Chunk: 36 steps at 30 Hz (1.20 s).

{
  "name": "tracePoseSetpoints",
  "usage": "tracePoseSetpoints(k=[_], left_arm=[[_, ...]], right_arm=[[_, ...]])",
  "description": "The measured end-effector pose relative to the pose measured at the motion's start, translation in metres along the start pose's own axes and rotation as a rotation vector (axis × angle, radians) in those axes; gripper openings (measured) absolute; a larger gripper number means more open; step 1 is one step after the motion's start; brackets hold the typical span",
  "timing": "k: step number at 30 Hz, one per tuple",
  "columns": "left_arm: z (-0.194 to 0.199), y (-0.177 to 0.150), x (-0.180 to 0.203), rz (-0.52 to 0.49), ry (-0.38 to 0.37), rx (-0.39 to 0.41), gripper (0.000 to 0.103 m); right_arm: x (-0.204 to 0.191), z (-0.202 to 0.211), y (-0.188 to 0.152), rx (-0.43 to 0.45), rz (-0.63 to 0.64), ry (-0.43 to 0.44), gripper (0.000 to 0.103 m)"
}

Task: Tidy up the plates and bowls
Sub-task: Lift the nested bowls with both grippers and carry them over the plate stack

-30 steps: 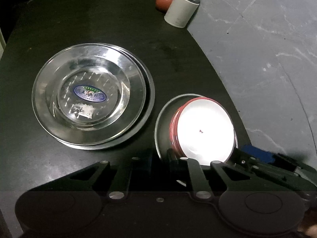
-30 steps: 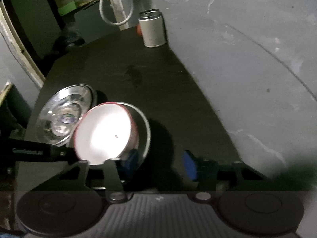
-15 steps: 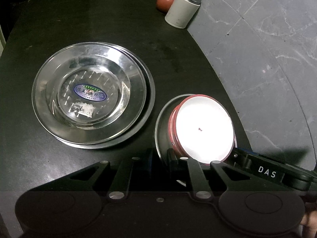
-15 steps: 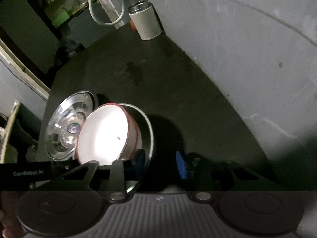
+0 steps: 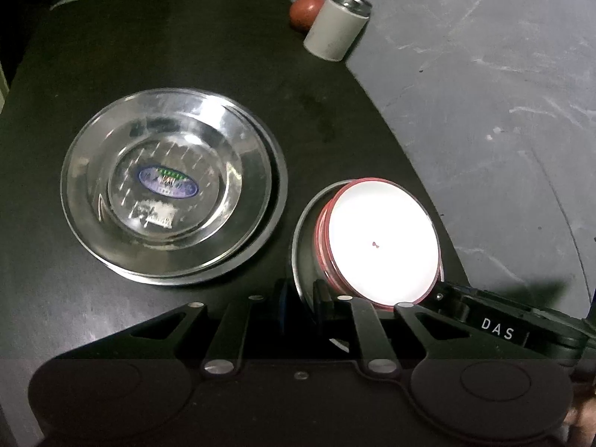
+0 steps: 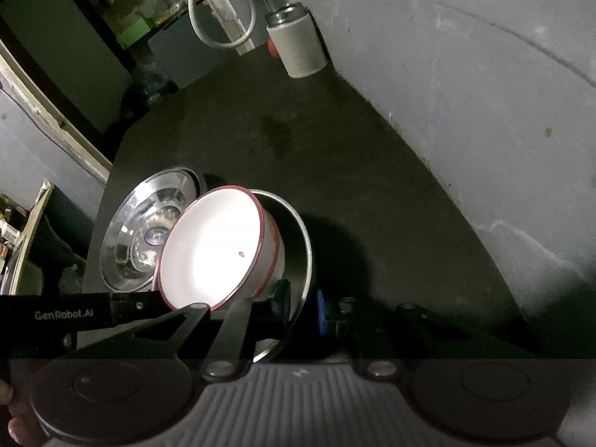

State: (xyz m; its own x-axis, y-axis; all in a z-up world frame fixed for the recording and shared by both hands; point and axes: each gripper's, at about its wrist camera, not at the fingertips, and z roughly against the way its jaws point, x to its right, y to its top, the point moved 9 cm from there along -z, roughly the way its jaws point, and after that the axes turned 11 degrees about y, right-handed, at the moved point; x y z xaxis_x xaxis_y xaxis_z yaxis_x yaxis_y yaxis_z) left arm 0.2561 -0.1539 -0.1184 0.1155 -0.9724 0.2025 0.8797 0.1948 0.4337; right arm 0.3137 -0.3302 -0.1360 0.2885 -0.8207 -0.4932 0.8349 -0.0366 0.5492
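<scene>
A steel bowl (image 5: 303, 238) sits near the front right edge of the black table and holds two nested white bowls with red rims (image 5: 383, 242), tilted. My left gripper (image 5: 301, 303) is shut on the steel bowl's near rim, one finger inside and one outside. In the right wrist view my right gripper (image 6: 302, 305) is shut on the rim of the same steel bowl (image 6: 294, 234), its blue pads on either side; the white bowls (image 6: 212, 253) lean to the left there. Stacked steel plates (image 5: 171, 190) lie to the left of the bowl.
A grey tin (image 5: 337, 24) and a red ball (image 5: 305, 11) stand at the table's far right edge. The table's curved edge (image 5: 406, 156) drops to grey floor just right of the bowl. The right gripper's black body (image 5: 499, 329) reaches in from the right.
The right gripper's fingers have come together from wide apart onto the steel bowl's rim. The left gripper has kept its hold, and the bowls and plates stay in place.
</scene>
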Motion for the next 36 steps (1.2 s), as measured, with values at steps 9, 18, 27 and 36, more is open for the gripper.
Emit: tracePoseSetpoints(k=[9,18,27,36], left_arm=[[0.013,0.007,0.004,-0.031,-0.014,0.056,0.014],[0.030,0.017,-0.011,-0.005,-0.005,0.101,0.013],[0.048,0.027,-0.040,0.056,0.025,0.138,0.013],[0.059,0.034,-0.073,0.115,0.069,0.155,0.013]], right_arm=[[-0.010,0.013,0.007,0.047,0.033,-0.010,0.016],[-0.032,0.013,0.023,0.071,0.062,0.027,0.017],[-0.057,-0.005,0.034,0.046,0.113,0.077,0.017],[-0.086,-0.029,0.043,0.011,0.164,0.117,0.017]])
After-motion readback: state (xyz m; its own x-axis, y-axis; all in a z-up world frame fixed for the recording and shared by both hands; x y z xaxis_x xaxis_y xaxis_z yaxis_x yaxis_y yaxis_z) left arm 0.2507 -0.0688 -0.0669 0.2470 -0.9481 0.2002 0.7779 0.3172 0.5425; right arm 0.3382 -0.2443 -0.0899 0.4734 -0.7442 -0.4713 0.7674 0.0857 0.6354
